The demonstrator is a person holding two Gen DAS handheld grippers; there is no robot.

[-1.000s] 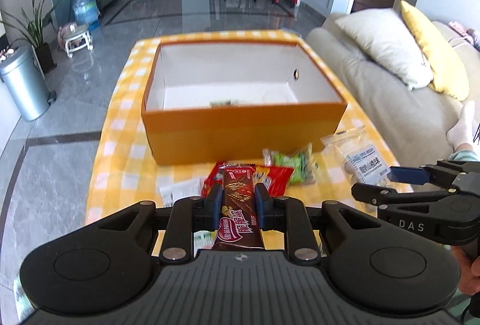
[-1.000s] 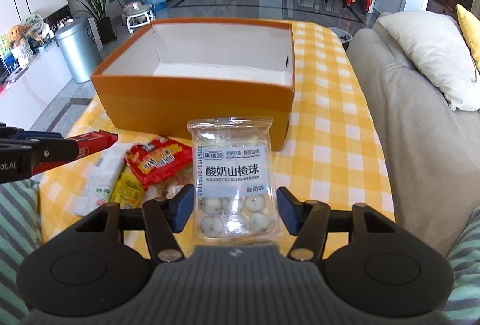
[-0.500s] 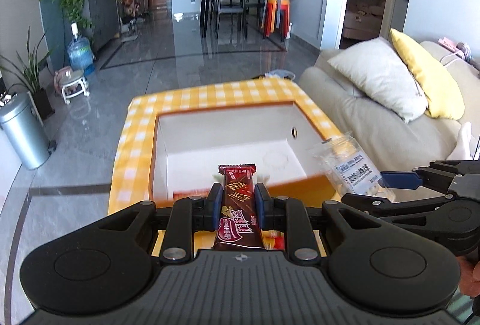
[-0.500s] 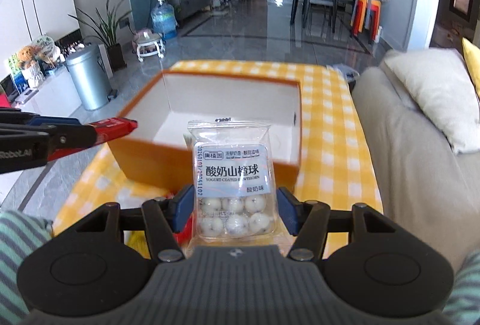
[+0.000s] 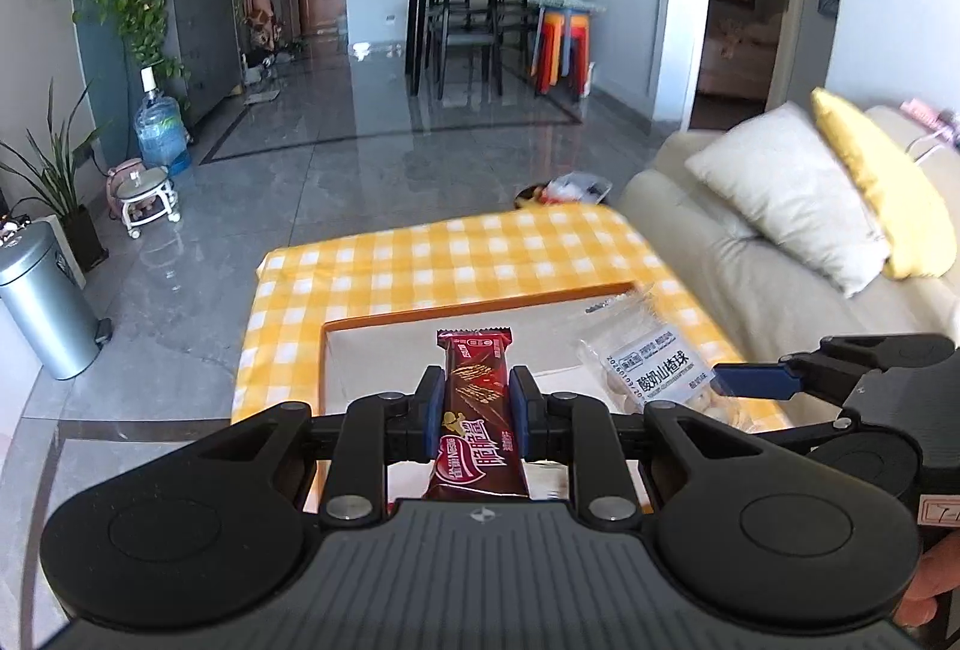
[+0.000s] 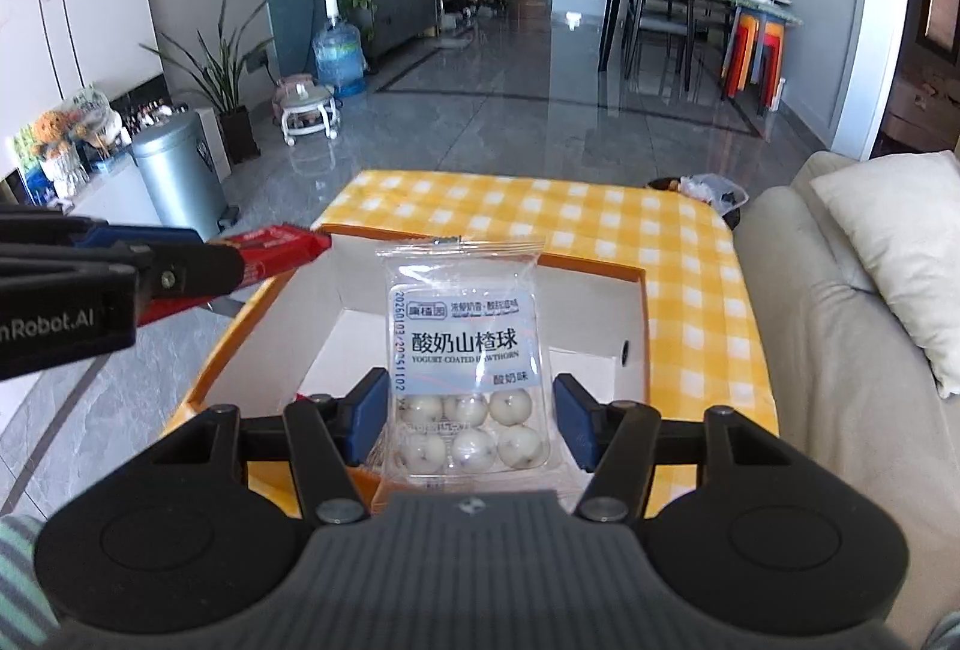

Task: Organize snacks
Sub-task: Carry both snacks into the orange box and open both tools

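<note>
My left gripper (image 5: 477, 398) is shut on a dark red wafer bar (image 5: 476, 446), which points forward over the open orange box (image 5: 480, 311) with its white inside. My right gripper (image 6: 471, 413) is shut on a clear bag of white yogurt-coated hawthorn balls (image 6: 465, 344), held upright above the near part of the box (image 6: 591, 269). Each wrist view shows the other gripper level with it: the right gripper (image 5: 756, 380) with its bag (image 5: 648, 368) on the right, the left gripper (image 6: 150, 254) with its bar (image 6: 282, 245) on the left.
The box sits on a table with a yellow checked cloth (image 5: 450, 254). A beige sofa (image 5: 750, 290) with a white cushion (image 5: 780, 194) and a yellow one runs along the right. A metal bin (image 5: 42, 302) stands on the grey floor at left.
Both grippers have risen and gone forward with their snacks, from in front of the box to above it. The loose snacks on the table's near side have dropped out of view.
</note>
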